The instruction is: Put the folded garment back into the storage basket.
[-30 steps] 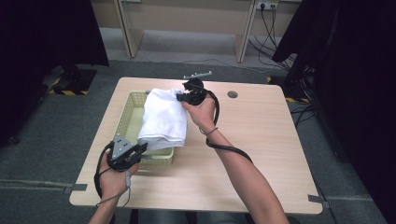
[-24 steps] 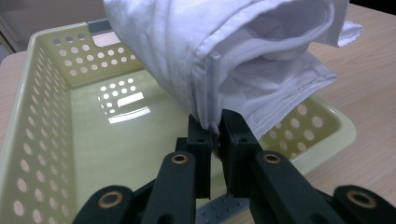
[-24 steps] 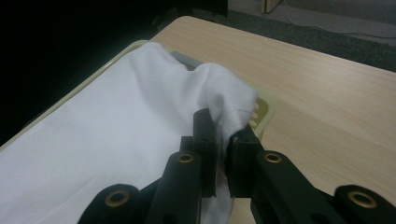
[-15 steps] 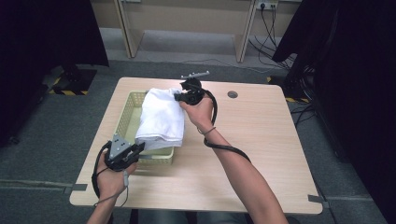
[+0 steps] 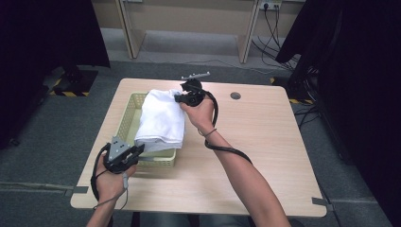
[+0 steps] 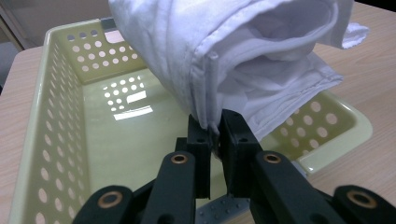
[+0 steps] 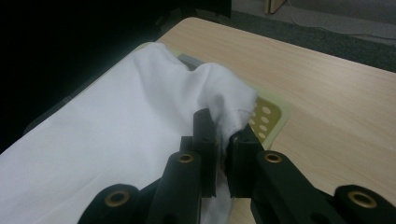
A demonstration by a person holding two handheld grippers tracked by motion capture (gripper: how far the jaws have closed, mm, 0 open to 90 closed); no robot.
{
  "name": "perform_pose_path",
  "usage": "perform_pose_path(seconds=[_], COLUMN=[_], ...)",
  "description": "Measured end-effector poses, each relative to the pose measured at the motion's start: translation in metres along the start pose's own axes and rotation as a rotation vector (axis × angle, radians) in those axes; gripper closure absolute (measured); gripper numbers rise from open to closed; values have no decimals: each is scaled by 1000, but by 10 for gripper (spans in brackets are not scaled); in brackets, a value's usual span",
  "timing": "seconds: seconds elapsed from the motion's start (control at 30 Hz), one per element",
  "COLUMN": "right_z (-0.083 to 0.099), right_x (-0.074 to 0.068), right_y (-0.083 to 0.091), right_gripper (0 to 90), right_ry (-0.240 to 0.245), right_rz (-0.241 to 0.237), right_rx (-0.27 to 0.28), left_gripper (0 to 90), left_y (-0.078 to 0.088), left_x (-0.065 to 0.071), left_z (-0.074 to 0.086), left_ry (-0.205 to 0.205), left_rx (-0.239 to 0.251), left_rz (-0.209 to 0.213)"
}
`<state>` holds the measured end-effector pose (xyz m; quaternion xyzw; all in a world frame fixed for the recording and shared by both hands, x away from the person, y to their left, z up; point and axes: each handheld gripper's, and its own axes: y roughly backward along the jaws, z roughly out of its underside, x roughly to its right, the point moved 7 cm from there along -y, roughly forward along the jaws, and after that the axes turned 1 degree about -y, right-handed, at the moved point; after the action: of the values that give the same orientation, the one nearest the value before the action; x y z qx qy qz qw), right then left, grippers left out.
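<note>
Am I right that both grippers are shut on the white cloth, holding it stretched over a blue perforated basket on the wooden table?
Nearly. The basket is pale yellow-green, not blue, as the left gripper view shows. The rest holds: the left gripper and the right gripper are each shut on the white cloth, held over the basket on the wooden table.

Wooden table (image 5: 265, 142), grey carpet floor (image 5: 56, 142), wall socket (image 5: 267, 5)
</note>
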<state>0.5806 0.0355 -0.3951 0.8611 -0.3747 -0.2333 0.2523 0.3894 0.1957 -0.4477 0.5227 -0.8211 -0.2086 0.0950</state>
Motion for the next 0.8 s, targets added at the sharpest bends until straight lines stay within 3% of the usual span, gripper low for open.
perform_pose_path(seconds=[0.8], right_z=[-3], right_x=[-8], right_y=[-6], right_gripper=[844], right_ry=[5], right_rz=[-10], right_rx=[-4], left_gripper=[822], left_y=[3], left_x=[-8], left_z=[3], left_ry=[20], left_rx=[-3], left_rz=[-20])
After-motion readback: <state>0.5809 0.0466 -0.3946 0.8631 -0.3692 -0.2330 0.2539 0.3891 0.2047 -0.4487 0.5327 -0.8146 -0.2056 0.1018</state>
